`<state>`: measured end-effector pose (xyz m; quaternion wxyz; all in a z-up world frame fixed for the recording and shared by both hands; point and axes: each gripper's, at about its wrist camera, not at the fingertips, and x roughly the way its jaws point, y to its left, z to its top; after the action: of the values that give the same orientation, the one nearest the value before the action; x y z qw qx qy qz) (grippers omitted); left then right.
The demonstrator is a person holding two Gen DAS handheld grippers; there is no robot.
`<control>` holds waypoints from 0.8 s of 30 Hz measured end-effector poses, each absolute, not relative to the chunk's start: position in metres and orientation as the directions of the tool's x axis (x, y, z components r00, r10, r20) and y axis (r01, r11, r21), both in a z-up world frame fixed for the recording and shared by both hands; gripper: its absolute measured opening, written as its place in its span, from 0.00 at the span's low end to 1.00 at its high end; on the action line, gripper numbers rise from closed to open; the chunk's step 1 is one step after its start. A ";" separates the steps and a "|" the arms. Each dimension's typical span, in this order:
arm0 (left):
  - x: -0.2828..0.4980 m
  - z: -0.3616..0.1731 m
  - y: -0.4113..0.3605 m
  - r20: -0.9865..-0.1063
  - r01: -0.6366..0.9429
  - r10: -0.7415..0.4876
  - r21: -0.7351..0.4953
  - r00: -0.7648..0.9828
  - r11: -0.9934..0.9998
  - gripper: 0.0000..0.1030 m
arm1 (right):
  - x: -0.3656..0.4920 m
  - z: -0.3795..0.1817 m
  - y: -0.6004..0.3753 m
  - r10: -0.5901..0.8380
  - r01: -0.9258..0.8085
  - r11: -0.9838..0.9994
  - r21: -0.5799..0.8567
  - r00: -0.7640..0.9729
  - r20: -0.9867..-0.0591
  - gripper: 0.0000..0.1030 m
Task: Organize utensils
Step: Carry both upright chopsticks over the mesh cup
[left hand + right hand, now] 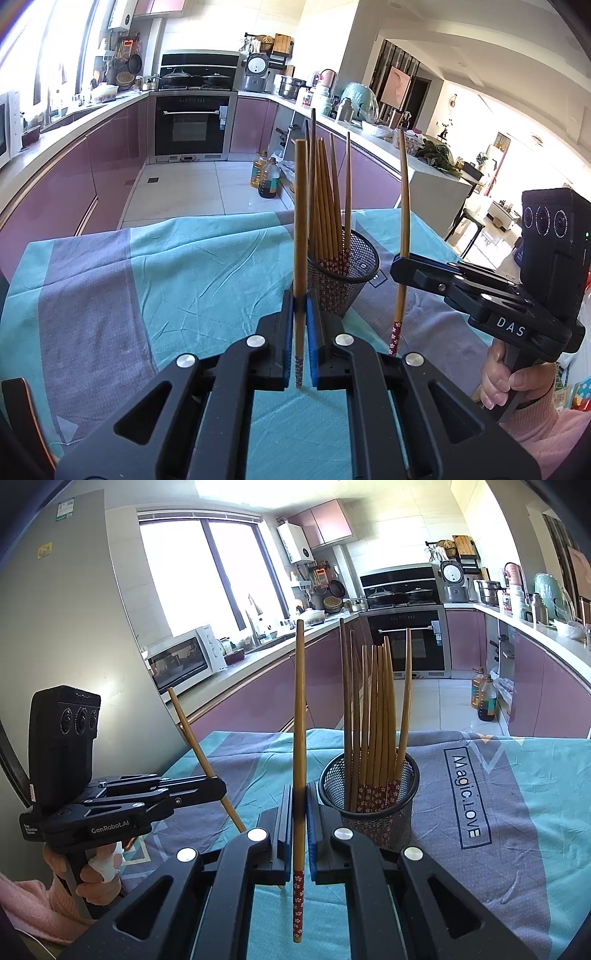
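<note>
A black mesh cup (364,264) (399,805) stands on the teal and grey tablecloth (147,280) and holds several wooden chopsticks (327,206) (376,716) upright, patterned ends down. My left gripper (300,301) is shut on one chopstick (300,221), held upright just in front of and left of the cup. In the right wrist view, this left gripper (221,788) grips its chopstick (192,731) at a slant. My right gripper (299,794) is shut on another upright chopstick (299,720), left of the cup. From the left wrist view, that right gripper (398,266) and its chopstick (405,206) sit right of the cup.
The table's far edge drops to a tiled floor with oil bottles (266,177). Purple kitchen cabinets and an oven (192,125) lie beyond. A grey fridge (66,627) stands close on the left. A person's hands in pink sleeves (535,424) hold both handles.
</note>
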<state>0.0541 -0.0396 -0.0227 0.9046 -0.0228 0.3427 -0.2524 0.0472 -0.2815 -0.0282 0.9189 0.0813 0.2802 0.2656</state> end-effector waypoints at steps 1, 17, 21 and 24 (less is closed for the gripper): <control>0.054 -0.023 -0.040 -0.608 0.441 -0.471 -0.212 0.639 0.872 0.07 | 0.048 -0.028 -0.281 0.533 -0.442 0.846 0.298 0.702 -0.472 0.06; 0.053 -0.019 -0.041 -0.600 0.449 -0.474 -0.205 0.644 0.870 0.07 | 0.050 -0.025 -0.280 0.533 -0.445 0.846 0.294 0.707 -0.464 0.06; 0.052 -0.017 -0.041 -0.599 0.452 -0.475 -0.202 0.645 0.869 0.07 | 0.050 -0.025 -0.280 0.534 -0.445 0.846 0.294 0.708 -0.463 0.06; 0.052 -0.016 -0.041 -0.598 0.453 -0.475 -0.200 0.646 0.869 0.07 | 0.050 -0.025 -0.280 0.534 -0.445 0.846 0.294 0.707 -0.464 0.06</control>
<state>0.0518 -0.0410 -0.0164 0.9070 -0.0162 0.3341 -0.2559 0.0502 -0.2800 -0.0249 0.9205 0.0803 0.2750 0.2658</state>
